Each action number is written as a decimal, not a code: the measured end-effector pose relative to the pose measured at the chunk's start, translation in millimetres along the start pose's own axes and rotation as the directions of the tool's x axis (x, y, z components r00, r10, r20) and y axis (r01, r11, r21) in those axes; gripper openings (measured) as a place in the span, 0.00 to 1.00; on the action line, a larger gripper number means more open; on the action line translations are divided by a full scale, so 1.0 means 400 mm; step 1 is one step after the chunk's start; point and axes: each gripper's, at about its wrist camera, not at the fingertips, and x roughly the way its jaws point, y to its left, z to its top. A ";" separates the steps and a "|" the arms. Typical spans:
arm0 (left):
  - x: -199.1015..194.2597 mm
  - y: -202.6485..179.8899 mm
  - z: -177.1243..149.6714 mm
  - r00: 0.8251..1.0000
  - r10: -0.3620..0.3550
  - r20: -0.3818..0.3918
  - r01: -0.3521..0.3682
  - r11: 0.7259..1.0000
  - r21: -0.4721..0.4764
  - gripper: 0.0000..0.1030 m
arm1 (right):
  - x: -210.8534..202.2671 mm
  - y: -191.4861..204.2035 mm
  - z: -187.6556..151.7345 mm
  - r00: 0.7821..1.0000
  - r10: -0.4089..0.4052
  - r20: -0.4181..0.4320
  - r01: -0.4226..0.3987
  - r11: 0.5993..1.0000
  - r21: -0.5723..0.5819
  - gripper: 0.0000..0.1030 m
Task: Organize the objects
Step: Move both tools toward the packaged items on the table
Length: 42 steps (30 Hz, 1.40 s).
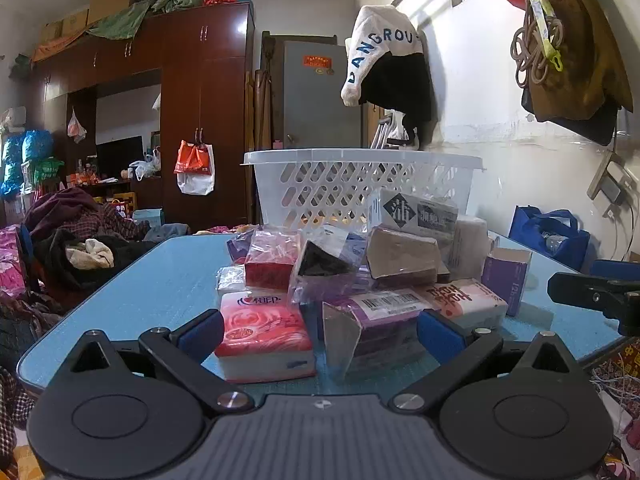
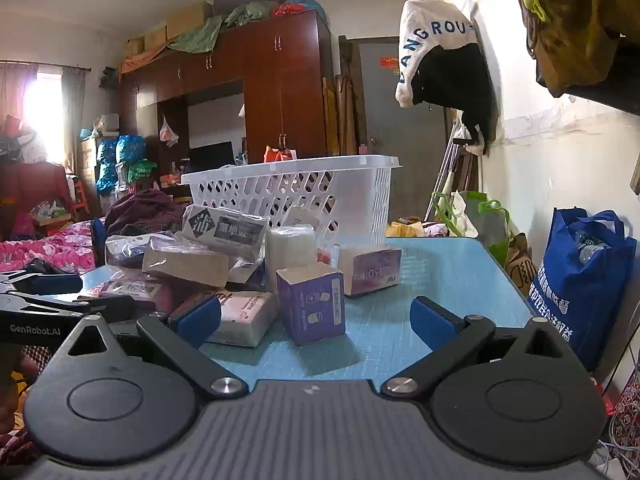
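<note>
A pile of small packs and boxes lies on the blue table (image 1: 160, 292), in front of a white slotted basket (image 1: 360, 188). My left gripper (image 1: 320, 332) is open and empty; a pink tissue pack (image 1: 260, 332) and a purple box with a barcode (image 1: 380, 320) lie between its fingers. My right gripper (image 2: 316, 320) is open and empty, with an open-topped purple box (image 2: 312, 304) standing between its fingers and a white tissue pack (image 2: 244, 316) by the left one. The basket (image 2: 304, 196) stands behind the pile (image 2: 224, 248). The right gripper also shows at the edge of the left wrist view (image 1: 600, 292).
A blue shopping bag (image 2: 580, 276) stands on the floor to the right of the table, by the white wall. Heaped clothes (image 1: 80, 236) lie to the left. A dark wardrobe (image 1: 200, 112) and a grey door (image 1: 316, 96) stand at the back.
</note>
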 end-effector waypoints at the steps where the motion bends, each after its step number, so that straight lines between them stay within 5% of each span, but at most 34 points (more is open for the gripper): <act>1: -0.001 0.001 0.000 1.000 0.000 0.000 0.000 1.000 0.000 1.00 | 0.000 0.000 0.000 1.000 0.001 -0.001 -0.001 1.000 0.000 1.00; 26: -0.001 -0.002 -0.010 1.000 0.008 0.003 -0.008 1.000 0.004 1.00 | 0.007 0.006 -0.003 1.000 0.018 -0.019 -0.018 1.000 -0.006 1.00; 42: -0.009 0.040 0.002 0.996 -0.050 0.080 0.051 0.999 -0.019 1.00 | 0.022 0.024 -0.008 0.995 0.090 -0.032 -0.091 0.996 -0.014 0.99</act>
